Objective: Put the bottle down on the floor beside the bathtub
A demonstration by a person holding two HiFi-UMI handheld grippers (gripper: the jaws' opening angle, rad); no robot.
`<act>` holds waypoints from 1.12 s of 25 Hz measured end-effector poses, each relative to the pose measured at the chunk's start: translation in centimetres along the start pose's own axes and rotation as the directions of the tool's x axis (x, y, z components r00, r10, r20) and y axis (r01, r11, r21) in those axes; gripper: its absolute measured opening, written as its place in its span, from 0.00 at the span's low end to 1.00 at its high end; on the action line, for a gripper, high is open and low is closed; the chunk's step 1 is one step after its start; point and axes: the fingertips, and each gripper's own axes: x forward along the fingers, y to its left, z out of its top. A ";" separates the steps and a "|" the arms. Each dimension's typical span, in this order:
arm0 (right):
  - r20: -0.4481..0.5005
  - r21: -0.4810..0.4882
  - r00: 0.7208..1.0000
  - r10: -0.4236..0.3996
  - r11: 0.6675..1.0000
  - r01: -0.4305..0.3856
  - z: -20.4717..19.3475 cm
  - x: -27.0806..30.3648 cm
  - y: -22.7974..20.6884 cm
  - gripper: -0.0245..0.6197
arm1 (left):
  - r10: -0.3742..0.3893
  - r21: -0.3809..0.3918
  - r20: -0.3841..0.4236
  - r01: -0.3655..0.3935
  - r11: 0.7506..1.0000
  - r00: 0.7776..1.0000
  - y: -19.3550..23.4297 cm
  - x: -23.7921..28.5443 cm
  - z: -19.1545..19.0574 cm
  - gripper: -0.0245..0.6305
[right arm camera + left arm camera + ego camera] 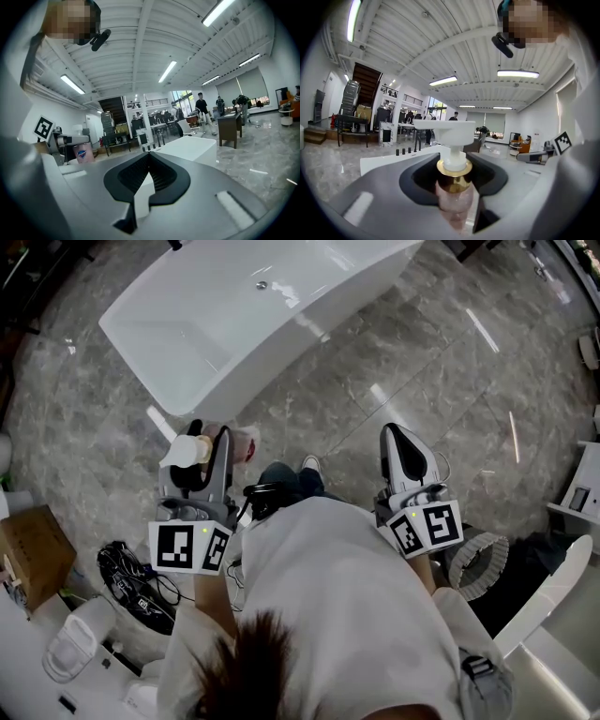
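A pump bottle (187, 451) with a pink body, gold collar and white pump head is held upright in my left gripper (211, 432), whose jaws are shut on its neck. In the left gripper view the bottle (454, 187) stands between the dark jaws, with the white bathtub (389, 161) behind it. The bathtub (187, 343) lies ahead on the grey marble floor (422, 362), a short way beyond both grippers. My right gripper (394, 432) is level with the left one, shut and holding nothing. In the right gripper view its jaw tips (149, 154) meet in front of the bathtub (187, 147).
A cardboard box (33, 554), a black bundle of cables (131, 582) and white fixtures (75, 643) sit at the lower left. A round ribbed object (478, 563) lies at the right. My shoe (309, 463) shows between the grippers. A dark desk (232, 124) and people stand farther off.
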 end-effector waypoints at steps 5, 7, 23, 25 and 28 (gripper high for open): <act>-0.015 0.019 1.000 0.004 1.000 -0.003 -0.1 0.8 -1.1 0.04 | 0.006 -0.002 -0.001 -0.006 1.000 1.000 -0.1 1.5 0.4 0.37; -0.020 0.022 1.000 0.001 1.000 -0.001 0.0 1.1 -1.5 0.04 | 0.005 -0.003 -0.002 -0.005 1.000 1.000 -0.1 2.1 0.6 0.37; -0.033 0.022 0.998 -0.053 0.998 0.054 1.7 11.4 -3.1 0.04 | -0.127 -0.004 -0.045 0.127 0.992 0.991 3.2 12.3 0.8 0.37; -0.019 0.023 0.998 -0.062 0.998 0.062 2.3 13.0 -2.9 0.04 | -0.155 0.003 -0.043 0.155 0.988 0.987 3.8 13.8 1.2 0.37; -0.003 0.026 0.997 -0.076 0.997 0.076 3.0 14.7 -2.8 0.04 | -0.188 0.008 -0.035 0.188 0.982 0.982 4.6 16.0 1.9 0.37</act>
